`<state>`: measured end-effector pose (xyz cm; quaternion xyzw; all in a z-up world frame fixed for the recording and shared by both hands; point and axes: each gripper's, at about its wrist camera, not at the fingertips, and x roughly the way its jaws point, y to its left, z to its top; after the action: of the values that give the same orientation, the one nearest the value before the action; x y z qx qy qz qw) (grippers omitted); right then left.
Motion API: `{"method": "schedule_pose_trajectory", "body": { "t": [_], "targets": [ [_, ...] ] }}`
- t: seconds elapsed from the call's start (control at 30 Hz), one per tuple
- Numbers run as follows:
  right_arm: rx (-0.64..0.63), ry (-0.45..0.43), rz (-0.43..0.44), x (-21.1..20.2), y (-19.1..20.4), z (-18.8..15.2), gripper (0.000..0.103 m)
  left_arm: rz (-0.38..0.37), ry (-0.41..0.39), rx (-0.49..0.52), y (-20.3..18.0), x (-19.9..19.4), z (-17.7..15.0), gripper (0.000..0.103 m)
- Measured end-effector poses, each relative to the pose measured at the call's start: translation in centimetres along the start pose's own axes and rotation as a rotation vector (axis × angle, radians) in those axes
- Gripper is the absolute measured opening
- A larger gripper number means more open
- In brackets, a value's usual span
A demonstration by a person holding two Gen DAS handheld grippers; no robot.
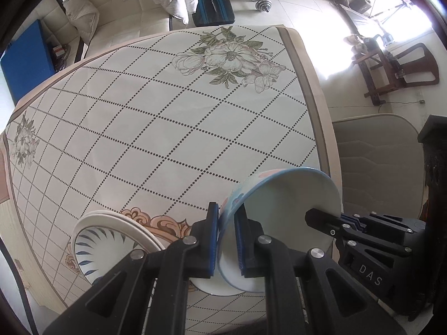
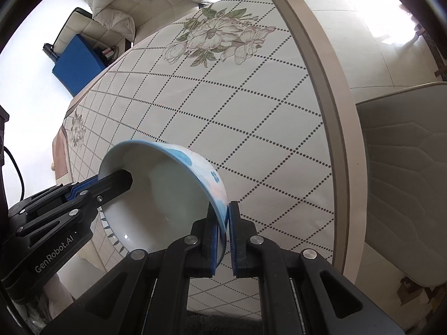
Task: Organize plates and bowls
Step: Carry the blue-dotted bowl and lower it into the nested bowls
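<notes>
A pale blue bowl with pink and blue flowers outside and a white inside hangs tilted above the table, held by both grippers on opposite sides of its rim. My left gripper is shut on the bowl's wall, one pad inside and one outside. My right gripper pinches the far rim. In the right wrist view, the right gripper is clamped on the bowl, and the left gripper bites the opposite rim. Below sits a white dish with blue leaf strokes, its rim doubled as if stacked, partly hidden.
The table wears a cloth with a dotted diamond grid and flower prints. A grey padded chair stands at its right edge. Beyond are a cream sofa, dumbbells on the floor and a blue box.
</notes>
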<state>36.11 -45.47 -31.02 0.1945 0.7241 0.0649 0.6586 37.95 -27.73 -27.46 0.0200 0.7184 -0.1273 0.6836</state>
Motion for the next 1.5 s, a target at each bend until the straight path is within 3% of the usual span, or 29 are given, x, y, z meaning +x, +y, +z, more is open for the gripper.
{"method": "schedule_pose_trajectory", "body": {
  "t": [0.63, 1.1, 1.5],
  "targets": [
    [-0.132, 0.135, -0.062, 4.8, 3.9, -5.3, 0.008, -0.057, 0.068, -0.133, 4.6, 2.0, -7.4, 0.009],
    [-0.199, 0.168, -0.144, 6.6, 4.8, -5.6, 0.008, -0.078, 0.087, -0.163, 5.0, 3.2, -8.5, 0.009],
    [-0.193, 0.176, -0.151, 7.0, 4.9, -5.3, 0.008, -0.083, 0.097, -0.18, 5.4, 3.7, -8.4, 0.009]
  ]
}}
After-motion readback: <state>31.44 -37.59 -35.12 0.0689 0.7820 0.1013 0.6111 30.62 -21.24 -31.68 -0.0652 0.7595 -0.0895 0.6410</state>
